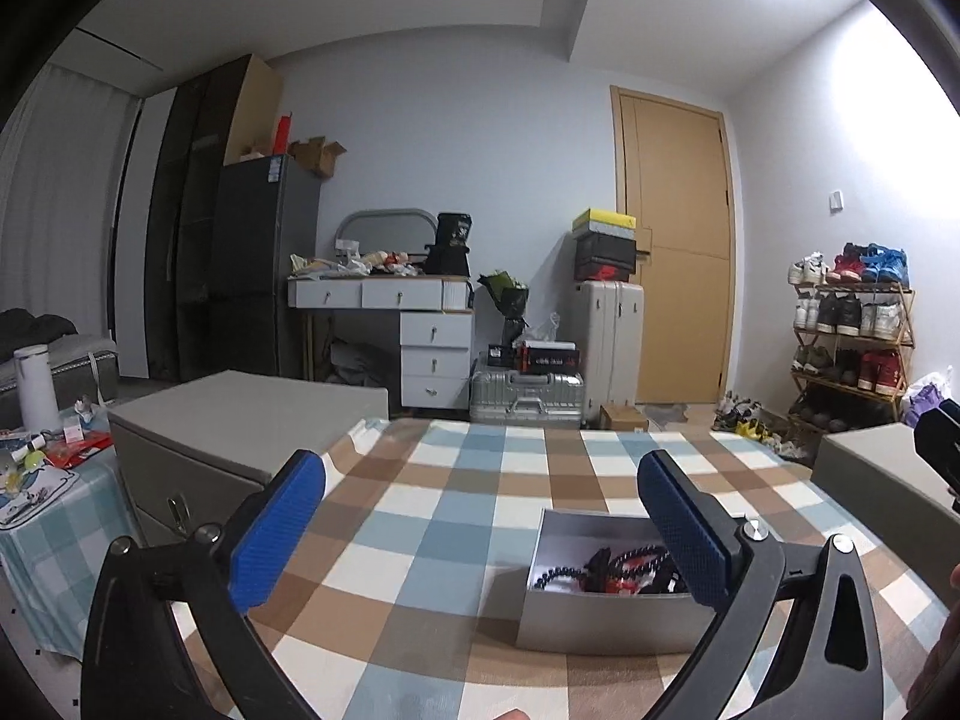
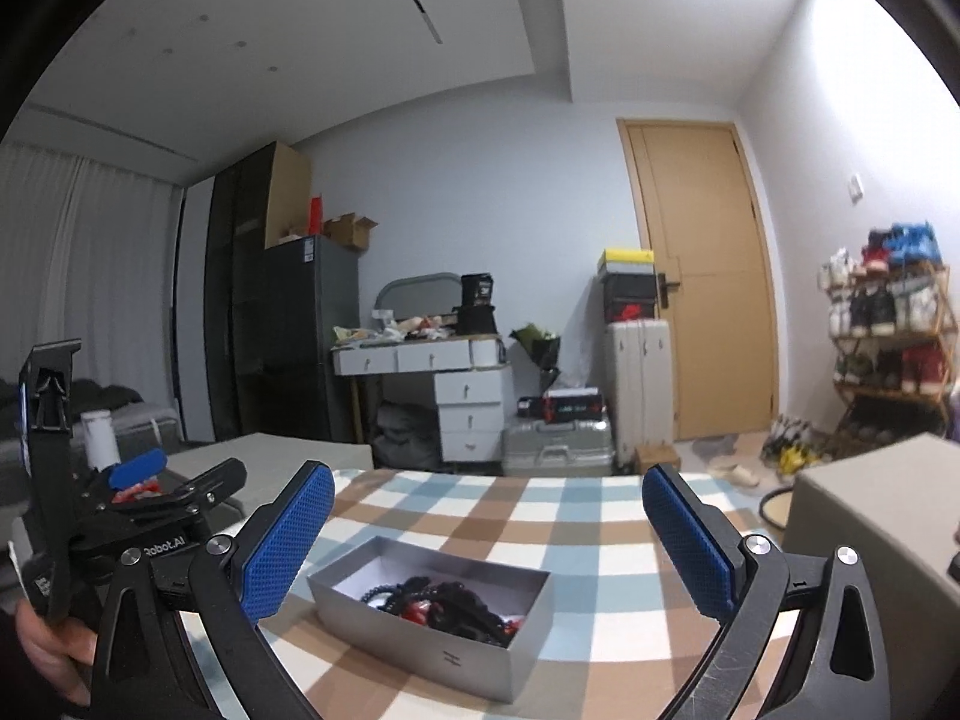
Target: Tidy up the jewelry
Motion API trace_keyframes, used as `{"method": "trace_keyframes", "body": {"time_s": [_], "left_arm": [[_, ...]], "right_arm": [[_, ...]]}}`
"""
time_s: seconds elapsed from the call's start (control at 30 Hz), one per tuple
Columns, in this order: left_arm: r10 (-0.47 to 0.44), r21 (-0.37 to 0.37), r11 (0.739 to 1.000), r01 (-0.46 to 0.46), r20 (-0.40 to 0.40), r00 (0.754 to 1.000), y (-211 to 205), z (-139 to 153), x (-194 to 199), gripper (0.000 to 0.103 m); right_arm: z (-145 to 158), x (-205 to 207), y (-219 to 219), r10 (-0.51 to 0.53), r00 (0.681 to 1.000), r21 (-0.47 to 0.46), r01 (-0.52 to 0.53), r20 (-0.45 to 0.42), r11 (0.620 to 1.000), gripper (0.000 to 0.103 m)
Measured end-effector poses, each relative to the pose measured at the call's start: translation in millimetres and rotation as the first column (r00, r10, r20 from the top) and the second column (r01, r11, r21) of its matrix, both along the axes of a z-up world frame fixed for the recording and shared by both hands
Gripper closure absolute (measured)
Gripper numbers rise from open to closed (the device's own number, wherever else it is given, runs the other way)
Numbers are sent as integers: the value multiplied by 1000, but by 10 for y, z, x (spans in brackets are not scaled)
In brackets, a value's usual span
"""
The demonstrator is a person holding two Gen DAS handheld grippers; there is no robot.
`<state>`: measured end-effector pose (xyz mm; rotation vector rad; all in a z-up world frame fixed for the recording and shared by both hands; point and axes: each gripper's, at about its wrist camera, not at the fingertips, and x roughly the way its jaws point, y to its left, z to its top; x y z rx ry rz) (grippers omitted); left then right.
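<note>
An open grey jewelry box (image 1: pixel 600 621) (image 2: pixel 384 618) sits on the checked tablecloth (image 1: pixel 468 480) (image 2: pixel 606 564). It holds a tangle of dark bead bracelets (image 1: pixel 624 564) (image 2: pixel 456 600) with some red pieces. My left gripper (image 1: pixel 480 528) is open wide with nothing between its blue pads; the box lies low and just right of its middle, partly behind the right finger. My right gripper (image 2: pixel 489 540) is also open and empty, above the box's near side. In the right wrist view the left gripper (image 2: pixel 162 480) shows at the left edge, held by a hand (image 2: pixel 48 648).
Grey cabinets stand at the table's left (image 1: pixel 240 420) and right (image 1: pixel 882 480). A side table with a teal cloth (image 1: pixel 54 540) holds clutter and a white bottle (image 1: pixel 36 384). Beyond are a white desk (image 1: pixel 432 330), suitcases (image 1: pixel 606 336), a door and a shoe rack (image 1: pixel 852 336).
</note>
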<state>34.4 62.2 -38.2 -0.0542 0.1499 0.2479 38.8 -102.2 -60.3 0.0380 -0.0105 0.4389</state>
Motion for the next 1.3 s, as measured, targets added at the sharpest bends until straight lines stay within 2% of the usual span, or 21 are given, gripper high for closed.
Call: {"method": "trace_keyframes", "body": {"time_s": [0.2,0.37,0.5,0.63,0.77,0.87,1.3], "left_arm": [[-1,36,999,3,-50,999,-95,-154,46,1],[-24,30,999,27,-84,996,-140,-193,48,1],[-40,12,999,41,-124,992,-138,-199,66,1],[-35,-4,999,35,-182,983,-125,-219,129,1],[-60,9,998,62,-170,984,-172,-213,75,1],[-63,0,998,64,-161,985,-175,-193,41,1],[-60,-1,998,60,-158,986,-189,-187,38,1]], "right_arm": [[-244,104,85,-22,1000,-70,21,-14,997,0],[-348,134,106,-28,999,-92,24,-39,995,0],[-369,193,152,-15,997,-116,6,-76,993,0],[-413,330,182,-15,988,-142,-7,-152,990,0],[-462,458,155,-27,972,-140,-5,-232,990,0],[-463,393,157,-23,977,-144,-8,-212,990,0],[-443,414,160,-16,975,-146,-17,-222,989,0]]}}
